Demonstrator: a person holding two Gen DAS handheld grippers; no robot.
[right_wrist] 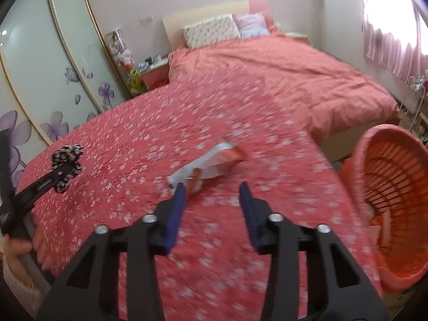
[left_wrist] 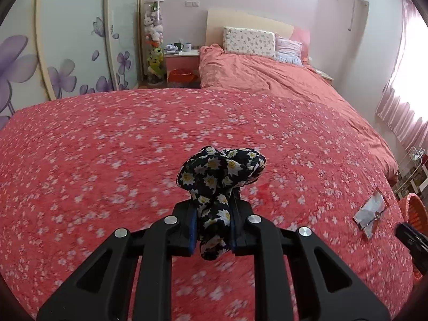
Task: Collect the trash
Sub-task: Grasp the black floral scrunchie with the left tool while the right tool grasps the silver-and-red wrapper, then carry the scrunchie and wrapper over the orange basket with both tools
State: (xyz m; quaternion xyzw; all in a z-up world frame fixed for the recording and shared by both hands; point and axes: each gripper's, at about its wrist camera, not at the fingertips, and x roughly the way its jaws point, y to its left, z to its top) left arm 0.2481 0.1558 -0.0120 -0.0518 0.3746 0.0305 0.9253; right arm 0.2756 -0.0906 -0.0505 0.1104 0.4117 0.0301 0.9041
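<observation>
My left gripper (left_wrist: 214, 200) is shut on a black scrunchie with white daisies (left_wrist: 220, 172) and holds it above the red floral bedspread (left_wrist: 107, 147). It also shows in the right wrist view (right_wrist: 67, 165) at far left. My right gripper (right_wrist: 212, 187) is open and empty, just short of a silver and orange snack wrapper (right_wrist: 208, 163) lying flat on the bedspread. The wrapper also shows in the left wrist view (left_wrist: 370, 214) at the right. An orange slatted basket (right_wrist: 396, 187) stands beside the bed at the right, with some scraps inside.
A salmon duvet (left_wrist: 281, 80) and two pillows (left_wrist: 248, 41) cover the far half of the bed. A nightstand (left_wrist: 182, 64) with mugs, a tube of plush toys (left_wrist: 153, 42) and a flowered wardrobe (left_wrist: 67, 53) stand at the left. Pink curtains (left_wrist: 401, 93) hang at the right.
</observation>
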